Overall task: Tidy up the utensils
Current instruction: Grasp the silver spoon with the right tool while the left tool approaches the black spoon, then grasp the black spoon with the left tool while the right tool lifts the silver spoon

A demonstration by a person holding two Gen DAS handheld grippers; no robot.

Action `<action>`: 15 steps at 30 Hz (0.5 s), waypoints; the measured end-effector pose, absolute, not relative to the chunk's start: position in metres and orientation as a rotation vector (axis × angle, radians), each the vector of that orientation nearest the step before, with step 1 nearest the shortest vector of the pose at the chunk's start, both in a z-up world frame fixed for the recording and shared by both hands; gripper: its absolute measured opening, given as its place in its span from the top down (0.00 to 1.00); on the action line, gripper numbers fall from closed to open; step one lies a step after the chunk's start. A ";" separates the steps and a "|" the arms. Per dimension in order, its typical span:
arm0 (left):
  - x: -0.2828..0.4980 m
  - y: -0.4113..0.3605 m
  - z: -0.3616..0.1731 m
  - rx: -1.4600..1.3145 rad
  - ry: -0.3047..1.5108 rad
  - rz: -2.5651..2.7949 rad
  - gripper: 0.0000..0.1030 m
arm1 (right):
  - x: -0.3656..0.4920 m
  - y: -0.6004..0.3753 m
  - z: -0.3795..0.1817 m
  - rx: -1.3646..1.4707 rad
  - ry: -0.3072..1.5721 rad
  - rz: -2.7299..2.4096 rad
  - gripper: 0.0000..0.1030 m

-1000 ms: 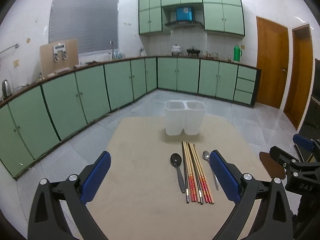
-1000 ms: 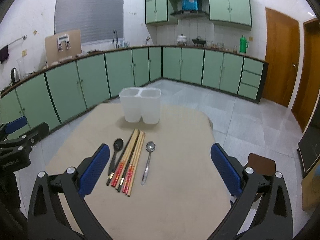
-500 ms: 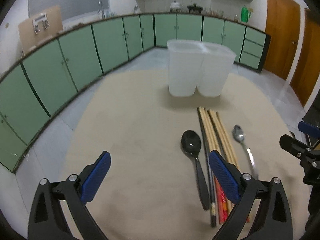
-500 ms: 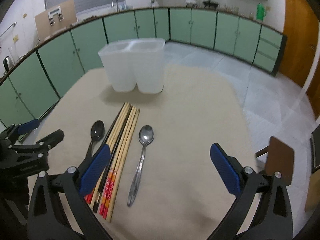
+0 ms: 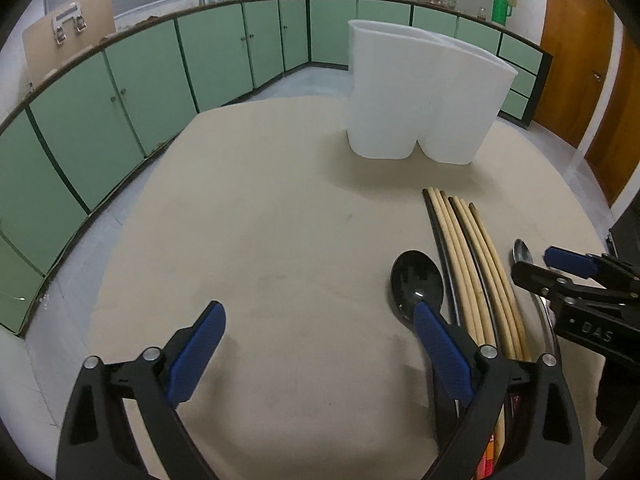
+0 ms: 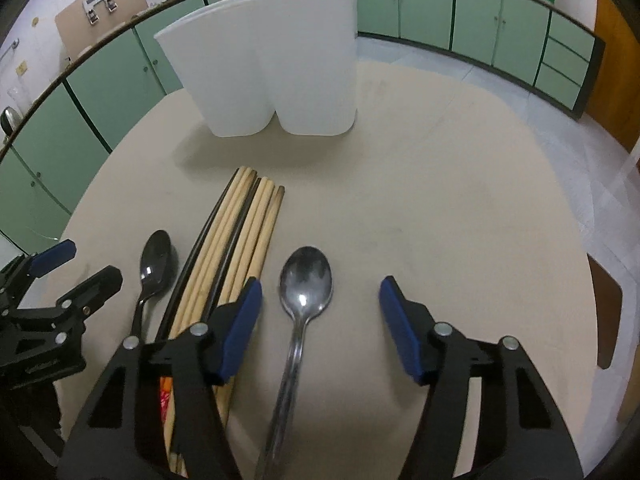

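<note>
A white two-compartment holder (image 5: 424,92) (image 6: 276,68) stands at the back of the beige table. In front of it lie several chopsticks (image 5: 472,256) (image 6: 236,240), with a black spoon (image 5: 416,284) (image 6: 154,264) on their left and a silver spoon (image 5: 522,252) (image 6: 304,284) on their right. My left gripper (image 5: 316,344) is open and low over the table, its right finger by the black spoon's neck. My right gripper (image 6: 320,324) is open, with the silver spoon's handle between its jaws.
The table (image 5: 260,220) is rounded, with its edges close on the left and right. Green kitchen cabinets (image 5: 120,92) run around the room beyond grey floor. A brown chair seat (image 6: 604,312) sits at the right of the table.
Both grippers have dropped lower and moved forward towards the utensils. The right gripper now straddles the silver spoon; the left has come beside the black spoon.
</note>
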State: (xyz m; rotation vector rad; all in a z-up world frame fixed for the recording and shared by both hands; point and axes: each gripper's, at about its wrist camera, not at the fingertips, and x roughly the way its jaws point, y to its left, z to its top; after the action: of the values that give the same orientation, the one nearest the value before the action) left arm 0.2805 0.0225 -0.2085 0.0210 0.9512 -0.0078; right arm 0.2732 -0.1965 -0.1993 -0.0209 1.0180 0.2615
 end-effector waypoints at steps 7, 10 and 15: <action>0.293 0.010 -0.216 0.019 0.973 -0.044 0.10 | 0.270 -0.196 -0.198 -0.045 1.007 0.284 0.73; 0.299 0.004 -0.220 0.028 0.979 -0.054 0.10 | 0.269 -0.200 -0.198 -0.041 1.007 0.291 0.73; 0.310 -0.005 -0.227 0.040 0.994 -0.049 0.10 | 0.267 -0.203 -0.197 -0.036 1.004 0.292 0.73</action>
State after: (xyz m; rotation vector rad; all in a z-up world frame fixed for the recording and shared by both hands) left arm 0.3103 -0.0053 -0.2266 0.0395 0.9936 -0.0491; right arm 0.2674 -0.2026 -0.1972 -0.0355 1.0041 0.2921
